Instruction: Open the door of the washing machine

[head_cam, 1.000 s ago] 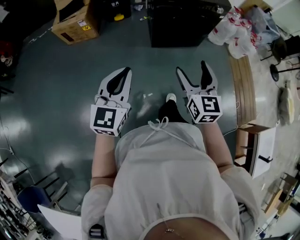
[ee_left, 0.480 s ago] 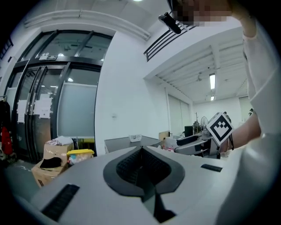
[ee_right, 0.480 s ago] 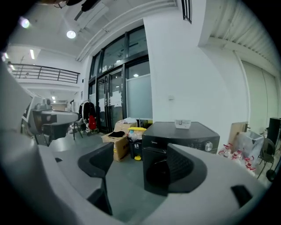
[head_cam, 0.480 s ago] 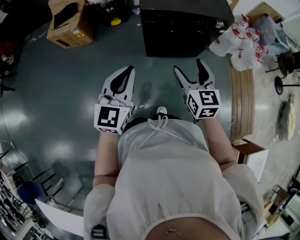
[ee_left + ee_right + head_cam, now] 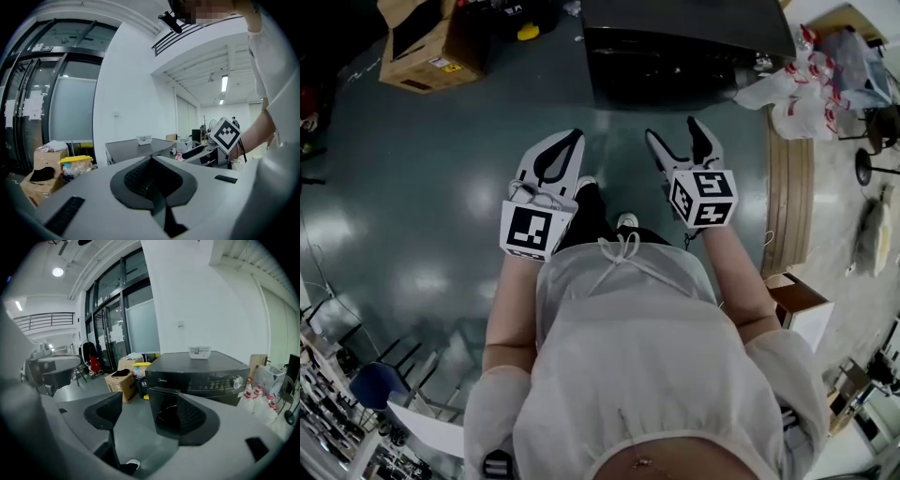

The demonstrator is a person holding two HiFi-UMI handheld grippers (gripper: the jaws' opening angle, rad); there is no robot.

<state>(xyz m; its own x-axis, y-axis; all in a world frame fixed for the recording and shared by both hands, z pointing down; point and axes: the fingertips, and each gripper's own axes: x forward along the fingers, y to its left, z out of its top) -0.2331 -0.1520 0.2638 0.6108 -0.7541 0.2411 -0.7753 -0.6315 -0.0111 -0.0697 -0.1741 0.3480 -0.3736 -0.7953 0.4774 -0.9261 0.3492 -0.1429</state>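
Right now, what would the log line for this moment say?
stage: before contact | washing machine: ahead, untouched | left gripper: shut, empty | right gripper: jaws apart, closing, nothing between

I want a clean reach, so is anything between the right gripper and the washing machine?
Nothing visible. Only bare floor lies between the right gripper, its empty jaws closing slightly, and the washing machine.

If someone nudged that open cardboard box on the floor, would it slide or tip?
The cardboard box probably slides rather than tips: it sits flat on the smooth, shiny floor. Its open flaps look thin, so likely bendy.
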